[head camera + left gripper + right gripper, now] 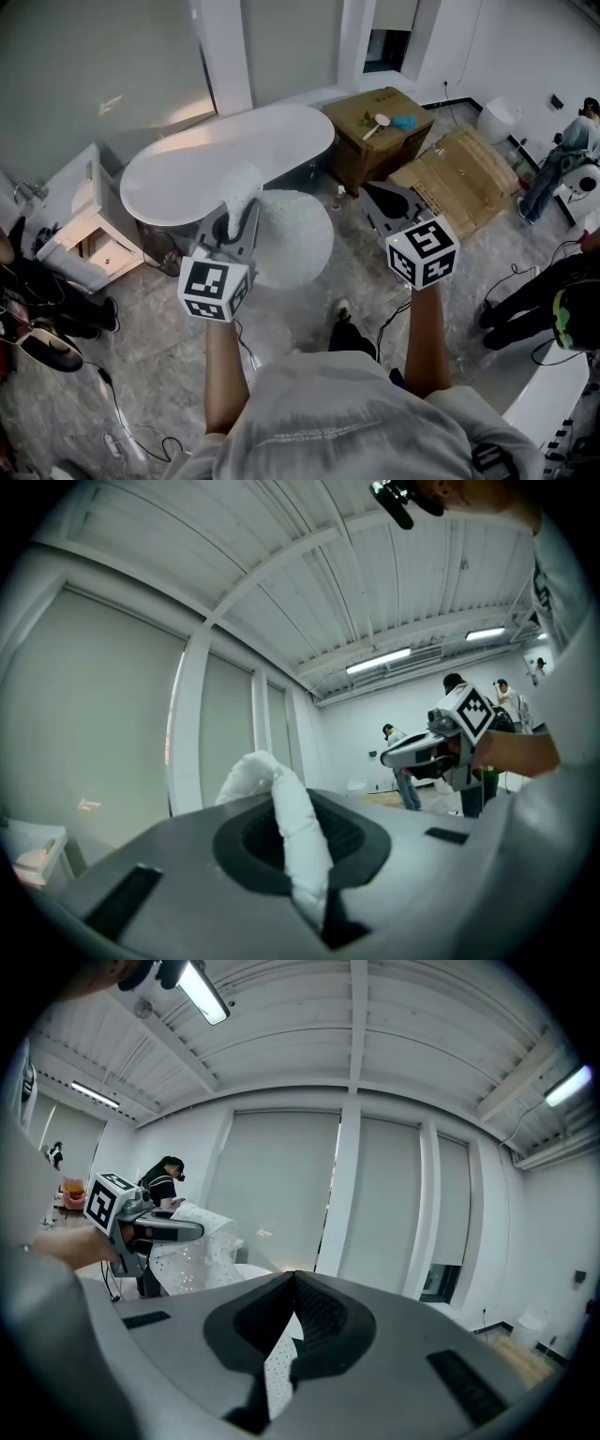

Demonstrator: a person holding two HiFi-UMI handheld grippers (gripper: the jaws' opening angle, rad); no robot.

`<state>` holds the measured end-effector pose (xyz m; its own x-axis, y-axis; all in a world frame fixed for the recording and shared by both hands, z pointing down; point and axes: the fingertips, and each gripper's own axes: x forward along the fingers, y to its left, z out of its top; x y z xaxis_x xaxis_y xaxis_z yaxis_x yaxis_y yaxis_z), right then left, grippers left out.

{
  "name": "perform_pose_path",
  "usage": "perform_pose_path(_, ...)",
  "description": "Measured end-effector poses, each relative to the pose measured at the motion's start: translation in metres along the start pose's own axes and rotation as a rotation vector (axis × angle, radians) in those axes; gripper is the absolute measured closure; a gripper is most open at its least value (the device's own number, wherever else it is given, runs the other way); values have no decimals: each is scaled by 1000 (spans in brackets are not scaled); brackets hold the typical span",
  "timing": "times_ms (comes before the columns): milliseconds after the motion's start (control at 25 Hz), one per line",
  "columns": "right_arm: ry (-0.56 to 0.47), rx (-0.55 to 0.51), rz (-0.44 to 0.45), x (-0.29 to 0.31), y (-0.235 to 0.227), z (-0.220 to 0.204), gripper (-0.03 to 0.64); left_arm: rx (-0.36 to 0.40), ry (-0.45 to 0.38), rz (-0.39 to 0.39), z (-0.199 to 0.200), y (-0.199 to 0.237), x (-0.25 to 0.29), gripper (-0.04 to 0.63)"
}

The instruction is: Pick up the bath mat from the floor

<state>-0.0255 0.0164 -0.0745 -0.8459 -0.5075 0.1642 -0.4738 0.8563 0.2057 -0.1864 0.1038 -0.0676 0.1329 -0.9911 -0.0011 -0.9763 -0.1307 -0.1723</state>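
So the pickup itself looks basically done. Our left gripper [240, 212] is clamped tight on a bunched edge of the bath mat [295, 239], and the mat hangs clear of the floor [300, 323], dangling in front of the bathtub [216, 169]. Our right gripper [370, 189] sits off to the side with its jaws pressed together on nothing — well apart from the mat in the head view.

Next move, we reckon: keep that pinch firm, since only one scrunched edge is held and the rest hangs loose. Opening the right tongs to catch the free edge would probably steady it.

The floor is grey marbled tile with cables [122, 422] trailing across it. The room is a mock bathroom — a white cabinet [84, 225] on the left, a cardboard box [375, 141] and flattened cardboard [459, 178] behind, and tall blinded windows [272, 1194]. A few people stand around the edges.
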Motion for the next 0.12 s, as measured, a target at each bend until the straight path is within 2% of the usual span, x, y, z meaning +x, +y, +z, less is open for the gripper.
perform_pose_path(120, 11, 2, -3, 7, -2, -4, 603, -3, 6, -1, -4, 4, 2, 558)
